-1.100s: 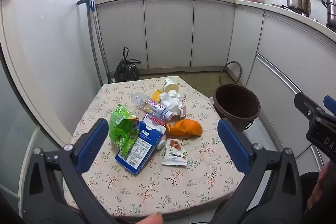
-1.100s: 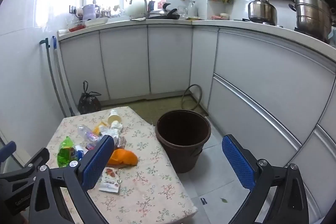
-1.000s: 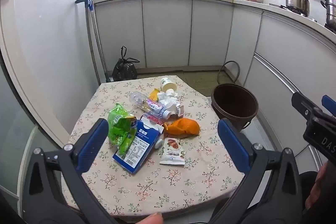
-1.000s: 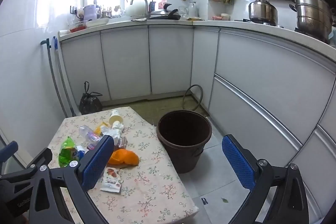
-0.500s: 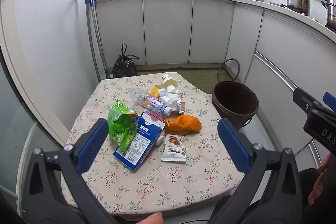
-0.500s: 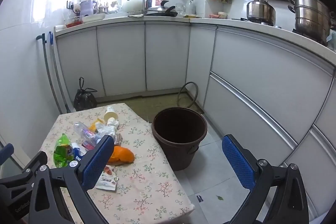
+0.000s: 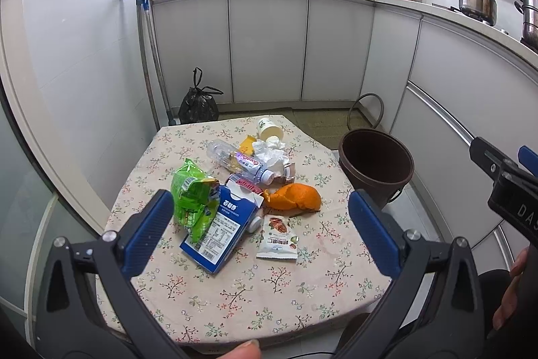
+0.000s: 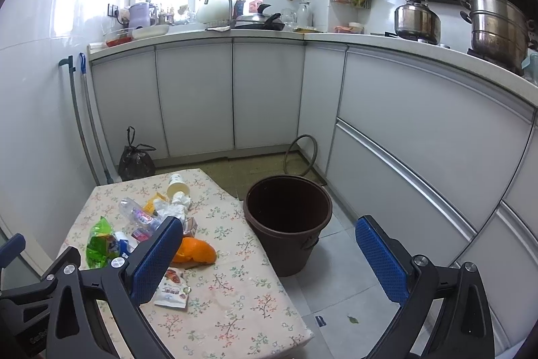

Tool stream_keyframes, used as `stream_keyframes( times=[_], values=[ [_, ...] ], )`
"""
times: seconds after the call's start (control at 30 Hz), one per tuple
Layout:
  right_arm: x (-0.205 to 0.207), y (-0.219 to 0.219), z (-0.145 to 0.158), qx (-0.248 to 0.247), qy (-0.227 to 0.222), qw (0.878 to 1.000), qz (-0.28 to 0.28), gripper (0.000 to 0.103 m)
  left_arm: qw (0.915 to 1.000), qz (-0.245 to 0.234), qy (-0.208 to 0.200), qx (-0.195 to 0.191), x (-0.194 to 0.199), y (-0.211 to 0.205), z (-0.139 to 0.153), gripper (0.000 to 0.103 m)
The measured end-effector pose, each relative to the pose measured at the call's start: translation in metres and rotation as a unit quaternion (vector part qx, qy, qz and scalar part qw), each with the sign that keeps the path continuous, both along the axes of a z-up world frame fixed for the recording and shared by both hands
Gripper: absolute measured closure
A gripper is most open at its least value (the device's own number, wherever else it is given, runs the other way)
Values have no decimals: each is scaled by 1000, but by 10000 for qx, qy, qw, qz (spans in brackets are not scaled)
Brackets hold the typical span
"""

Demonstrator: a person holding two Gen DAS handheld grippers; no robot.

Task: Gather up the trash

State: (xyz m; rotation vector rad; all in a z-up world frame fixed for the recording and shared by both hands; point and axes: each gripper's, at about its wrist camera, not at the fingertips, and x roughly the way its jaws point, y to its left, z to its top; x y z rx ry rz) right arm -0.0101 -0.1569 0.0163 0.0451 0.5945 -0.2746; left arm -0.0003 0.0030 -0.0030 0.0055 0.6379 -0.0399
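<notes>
Ahead, trash pile (image 7: 248,180) on table (image 7: 235,301), beyond left gripper (image 7: 260,221), jaws wide

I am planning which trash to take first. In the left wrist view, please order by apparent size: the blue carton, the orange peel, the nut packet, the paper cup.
1. blue carton
2. orange peel
3. nut packet, close to the peel in size
4. paper cup, though it lies farthest from the camera, so unsure
</notes>
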Motion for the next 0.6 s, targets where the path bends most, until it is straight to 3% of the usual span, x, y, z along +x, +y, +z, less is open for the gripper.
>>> stream_keyframes(
  times=[0.6],
  values=[
    [-2,-2,0,46,-91,9999,-64,0,10000,-15,-26,-13,0,1,0,0]
  ],
)
